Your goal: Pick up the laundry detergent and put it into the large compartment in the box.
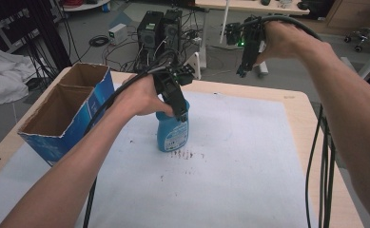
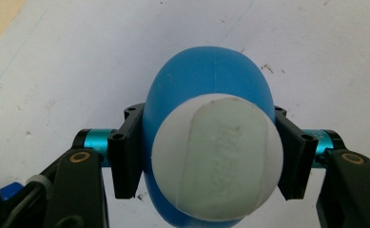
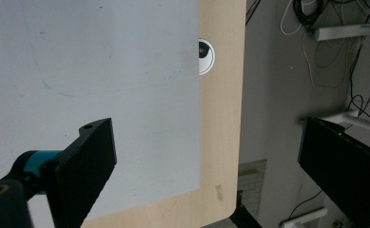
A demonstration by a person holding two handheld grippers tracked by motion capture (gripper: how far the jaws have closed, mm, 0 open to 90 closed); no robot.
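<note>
Blue bottle (image 1: 171, 134): upright on the white sheet (image 1: 249, 156) near the table's middle, white cap (image 2: 217, 156) uppermost; label print too small to read. Left gripper (image 1: 178, 102): clenched on the bottle's upper part, one black jaw pressed to each side. Right gripper (image 1: 247, 50): held aloft over the table's far edge, jaws spread wide with nothing between them. Cardboard box (image 1: 63, 111): open-topped, blue-sided, at the table's left, well apart from the bottle. Wooden table (image 1: 311, 142): bare at the sheet's margins; dark specks, possibly stains, beside the bottle's base.
</note>
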